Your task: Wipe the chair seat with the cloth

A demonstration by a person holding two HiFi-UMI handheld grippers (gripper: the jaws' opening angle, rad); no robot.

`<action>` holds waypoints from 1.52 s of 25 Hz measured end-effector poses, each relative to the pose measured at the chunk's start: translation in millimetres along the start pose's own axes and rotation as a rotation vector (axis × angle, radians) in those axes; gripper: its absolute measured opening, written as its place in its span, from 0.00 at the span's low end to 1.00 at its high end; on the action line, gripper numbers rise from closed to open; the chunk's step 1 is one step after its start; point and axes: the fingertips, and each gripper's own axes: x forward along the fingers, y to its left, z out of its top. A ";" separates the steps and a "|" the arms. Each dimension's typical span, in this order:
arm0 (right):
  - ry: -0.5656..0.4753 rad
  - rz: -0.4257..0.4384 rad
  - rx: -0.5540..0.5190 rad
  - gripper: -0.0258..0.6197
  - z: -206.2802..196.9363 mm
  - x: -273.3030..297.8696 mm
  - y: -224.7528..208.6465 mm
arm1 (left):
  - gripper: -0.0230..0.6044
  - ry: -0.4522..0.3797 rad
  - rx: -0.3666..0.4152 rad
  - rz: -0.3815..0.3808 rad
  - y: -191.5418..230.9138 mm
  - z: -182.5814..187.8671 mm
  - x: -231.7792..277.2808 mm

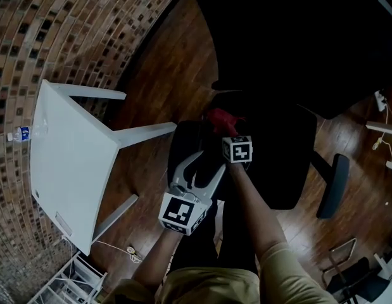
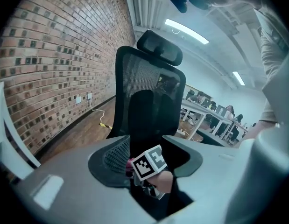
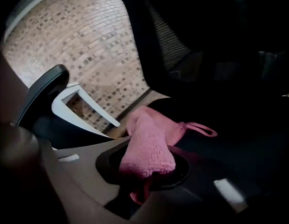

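The black office-chair seat (image 1: pixel 281 154) has bare wooden floor (image 1: pixel 164 75) along its left edge, then a white square surface (image 1: pixel 69 163) by the brick wall (image 1: pixel 56 30). On the seat, the right claw (image 3: pixel 149 171) is clenched on the pink knitted cloth (image 3: pixel 151 143). The left claw (image 2: pixel 153 183) hangs released and empty just beside it.

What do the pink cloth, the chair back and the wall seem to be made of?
The pink cloth looks like soft knitted or terry fabric, matte: small loops show on it. The chair back seems black mesh in a plastic frame: a fine open weave shows. The wall is probably brick, matte, with mortar lines.
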 end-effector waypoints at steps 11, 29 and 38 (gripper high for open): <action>0.188 -0.756 0.052 0.14 -72.5 -199.2 -283.9 | 0.35 -0.018 -0.058 -0.038 -18.2 -17.0 12.9; -0.147 -0.182 0.249 0.13 -58.9 -66.4 -93.8 | 0.37 0.015 -0.010 -0.039 -24.3 -19.6 -18.7; -0.104 -0.629 0.316 0.13 -91.6 -200.6 -258.3 | 0.37 0.024 -0.030 -0.070 -47.4 -28.3 -21.6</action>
